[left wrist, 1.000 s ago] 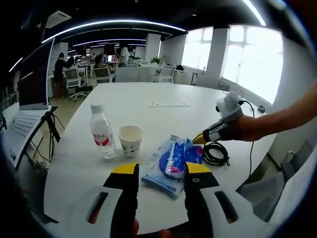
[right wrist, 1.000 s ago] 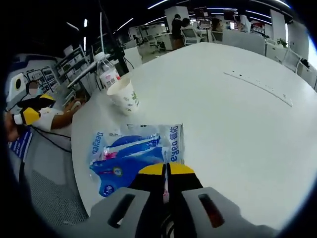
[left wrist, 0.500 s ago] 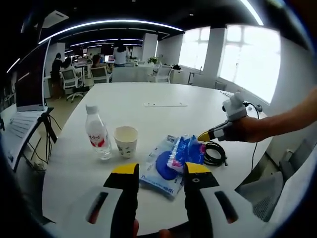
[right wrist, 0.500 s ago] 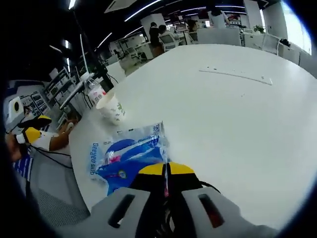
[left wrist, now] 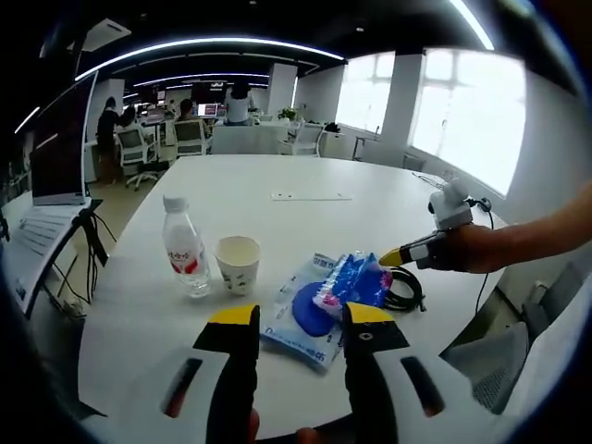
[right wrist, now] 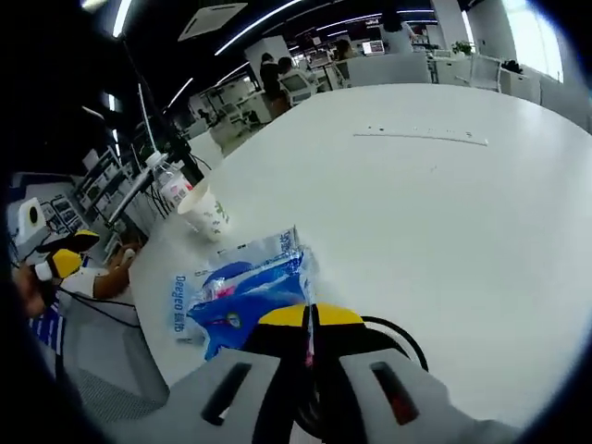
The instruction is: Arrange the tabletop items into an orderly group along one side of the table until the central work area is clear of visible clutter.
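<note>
A blue and white plastic packet point(left wrist: 319, 303) lies near the white table's front edge, its right end lifted and folded. My right gripper point(left wrist: 392, 257) comes in from the right, held by a hand, shut on that lifted end. In the right gripper view the packet point(right wrist: 242, 294) hangs from my shut right gripper point(right wrist: 311, 320). A clear water bottle point(left wrist: 186, 257) and a paper cup point(left wrist: 239, 265) stand upright left of the packet. A black cable coil point(left wrist: 404, 288) lies under the right gripper. My left gripper point(left wrist: 300, 326) is open, hovering short of the packet with nothing in it.
The round white table point(left wrist: 277, 176) stretches far back, bare but for a thin white strip point(left wrist: 311, 196). A laptop on a stand point(left wrist: 57, 148) stands off the table's left side. Office chairs and people are in the background. My left gripper point(right wrist: 63, 255) shows beyond the table edge.
My right gripper has pulled the packet's end up and back toward the cable coil, folding the packet over. The left gripper has held still.
</note>
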The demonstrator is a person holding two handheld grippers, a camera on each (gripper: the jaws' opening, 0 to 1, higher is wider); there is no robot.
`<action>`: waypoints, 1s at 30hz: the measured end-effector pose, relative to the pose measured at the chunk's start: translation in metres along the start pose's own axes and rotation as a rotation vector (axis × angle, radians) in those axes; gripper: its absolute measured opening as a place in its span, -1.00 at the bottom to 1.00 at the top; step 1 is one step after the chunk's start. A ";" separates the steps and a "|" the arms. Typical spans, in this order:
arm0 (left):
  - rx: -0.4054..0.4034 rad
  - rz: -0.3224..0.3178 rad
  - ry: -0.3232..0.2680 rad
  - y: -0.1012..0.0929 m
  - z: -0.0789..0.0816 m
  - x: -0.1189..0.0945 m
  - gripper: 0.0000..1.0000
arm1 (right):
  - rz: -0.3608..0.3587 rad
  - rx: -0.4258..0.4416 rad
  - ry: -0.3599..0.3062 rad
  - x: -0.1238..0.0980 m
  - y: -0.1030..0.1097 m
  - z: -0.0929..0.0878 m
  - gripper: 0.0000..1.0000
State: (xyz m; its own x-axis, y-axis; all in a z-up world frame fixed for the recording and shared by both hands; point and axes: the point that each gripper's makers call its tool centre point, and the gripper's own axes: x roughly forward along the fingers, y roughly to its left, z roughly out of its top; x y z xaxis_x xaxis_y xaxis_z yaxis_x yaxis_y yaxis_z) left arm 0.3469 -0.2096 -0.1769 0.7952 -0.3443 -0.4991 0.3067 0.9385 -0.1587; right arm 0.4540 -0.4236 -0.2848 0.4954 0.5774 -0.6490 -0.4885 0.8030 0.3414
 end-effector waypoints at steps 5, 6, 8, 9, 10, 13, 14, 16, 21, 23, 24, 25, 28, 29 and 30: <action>0.004 -0.001 0.000 -0.001 0.000 0.000 -0.31 | -0.024 0.012 -0.006 -0.006 -0.004 -0.006 -1.00; 0.003 -0.001 0.000 -0.001 0.000 0.000 -0.30 | -0.024 0.020 -0.009 -0.007 -0.004 -0.007 -1.00; 0.003 0.000 0.000 0.000 0.000 0.000 -0.30 | -0.025 0.018 -0.008 -0.009 -0.002 -0.009 -1.00; 0.002 0.000 0.000 0.000 0.000 0.000 -0.30 | -0.026 0.017 -0.008 -0.010 -0.001 -0.011 -1.00; 0.001 0.001 0.000 0.000 0.000 0.000 -0.30 | -0.021 0.016 -0.004 -0.011 0.001 -0.013 -1.00; 0.000 0.000 -0.001 0.000 0.000 0.000 -0.30 | -0.014 0.015 0.009 -0.012 0.003 -0.020 -0.99; 0.001 0.000 0.000 0.000 0.000 0.000 -0.30 | -0.015 0.018 0.015 -0.012 0.003 -0.023 -0.99; 0.002 -0.002 0.001 -0.001 0.000 0.000 -0.30 | -0.012 0.035 0.019 -0.014 0.002 -0.025 -0.97; 0.000 0.000 0.002 0.000 -0.001 0.000 -0.30 | 0.022 0.024 0.084 -0.010 0.002 -0.034 -0.75; 0.002 -0.002 0.002 0.000 -0.001 0.000 -0.30 | 0.017 -0.020 0.086 -0.011 0.002 -0.030 -0.66; 0.003 -0.002 0.001 -0.001 -0.001 0.000 -0.30 | 0.030 -0.025 0.091 -0.011 0.003 -0.029 -0.63; 0.004 -0.003 0.000 -0.001 0.000 0.000 -0.30 | 0.041 -0.027 0.093 -0.010 0.004 -0.028 -0.60; 0.003 -0.002 0.001 -0.001 0.000 0.000 -0.30 | 0.060 -0.070 0.124 -0.005 0.004 -0.028 -0.48; 0.002 -0.001 0.000 0.000 0.000 -0.001 -0.30 | 0.059 -0.084 0.131 -0.004 0.004 -0.028 -0.46; 0.003 0.001 -0.002 0.000 0.000 -0.001 -0.30 | 0.063 -0.096 0.134 -0.003 0.005 -0.027 -0.44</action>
State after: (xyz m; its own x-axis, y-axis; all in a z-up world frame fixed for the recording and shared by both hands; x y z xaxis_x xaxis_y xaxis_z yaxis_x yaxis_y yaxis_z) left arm 0.3461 -0.2090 -0.1763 0.7964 -0.3438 -0.4976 0.3076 0.9386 -0.1562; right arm 0.4309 -0.4253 -0.2991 0.3648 0.5961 -0.7152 -0.5852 0.7443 0.3219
